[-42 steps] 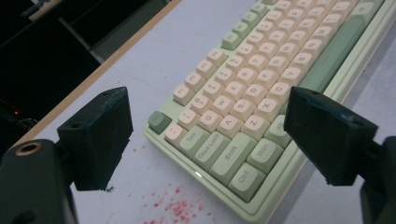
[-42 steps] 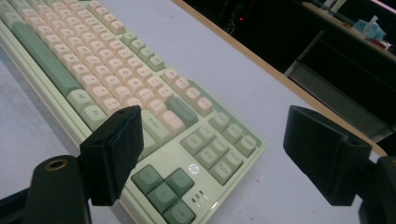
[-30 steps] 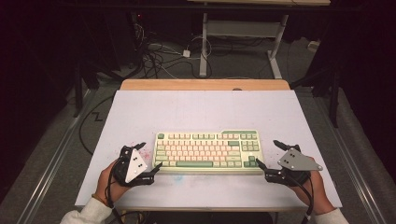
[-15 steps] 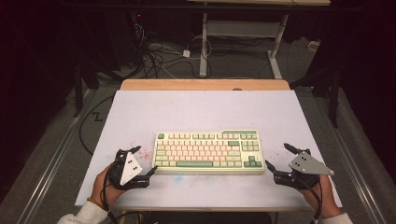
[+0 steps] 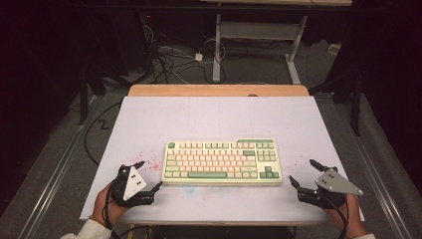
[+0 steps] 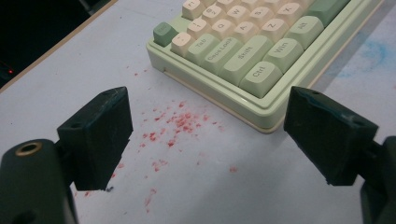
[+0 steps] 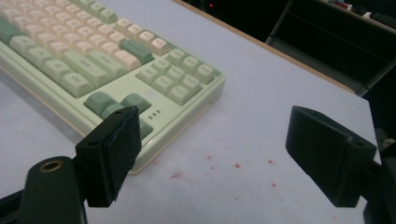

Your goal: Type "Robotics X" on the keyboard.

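While I compare the high view with the earlier pictures, I log both grippers as drawn back toward the near edge: a second ago their tips sat at the two short ends of the keyboard (image 5: 222,162), now they stand clear of it. I judge this a release or a reset, with the keyboard resting on its own.

High view. Left gripper (image 5: 148,175): near the keyboard's near-left corner, not touching, fingers apart. Right gripper (image 5: 306,173): farther from the right end, fingers apart, grey plate on top. Keyboard: pale green case, cream and green keys, flat, square to the edge, middle of the near half of the surface (image 5: 209,114). Surface: white sheet over a wooden top, a strip of wood showing at the far edge; red speckles (image 5: 142,158) left of the keyboard, fainter ones at right. Room: dark, cables (image 5: 164,59) on the floor beyond, legs of a white frame (image 5: 217,45) behind.

Left gripper view. Fingers (image 6: 100,135) wide apart, nothing between them; keyboard corner (image 6: 261,77) with Ctrl and Shift keys lies ahead, apart from them; red speckles (image 6: 180,122) on the sheet between.

Right gripper view. Fingers (image 7: 114,154) wide apart, empty; the keyboard's arrow-key corner (image 7: 182,100) behind the left finger, whether touching I cannot tell; dark shelving (image 7: 327,42) past the edge.
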Tool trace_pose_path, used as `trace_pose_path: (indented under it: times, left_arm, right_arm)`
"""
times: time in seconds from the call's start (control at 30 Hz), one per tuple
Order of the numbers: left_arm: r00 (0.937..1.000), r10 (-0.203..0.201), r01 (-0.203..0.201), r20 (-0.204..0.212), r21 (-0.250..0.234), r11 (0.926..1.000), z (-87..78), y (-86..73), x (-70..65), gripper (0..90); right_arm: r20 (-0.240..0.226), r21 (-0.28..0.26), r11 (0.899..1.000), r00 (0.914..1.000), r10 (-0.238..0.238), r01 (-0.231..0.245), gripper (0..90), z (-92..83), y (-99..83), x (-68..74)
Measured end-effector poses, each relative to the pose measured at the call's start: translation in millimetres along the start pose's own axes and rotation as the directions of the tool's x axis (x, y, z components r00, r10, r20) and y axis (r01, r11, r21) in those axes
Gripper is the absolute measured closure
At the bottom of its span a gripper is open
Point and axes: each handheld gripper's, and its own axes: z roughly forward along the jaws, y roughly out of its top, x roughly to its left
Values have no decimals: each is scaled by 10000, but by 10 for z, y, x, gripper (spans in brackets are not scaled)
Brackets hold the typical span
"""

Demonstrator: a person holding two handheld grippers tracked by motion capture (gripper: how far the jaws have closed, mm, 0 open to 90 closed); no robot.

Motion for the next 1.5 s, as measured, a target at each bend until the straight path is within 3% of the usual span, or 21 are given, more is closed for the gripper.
trace_pose_path:
  times: [0.6,1.5]
  left_arm:
    - [9999,32,-31,104,-70,10000,-10,-23,-11,151]
    - [9999,44,-44,147,4,10000,24,-2,-12,151]
  right_arm:
    - [12,-216,9995,9997,-229,230,185,-45,47,105]
    - [-1,-245,9991,9994,-355,355,184,-42,41,100]
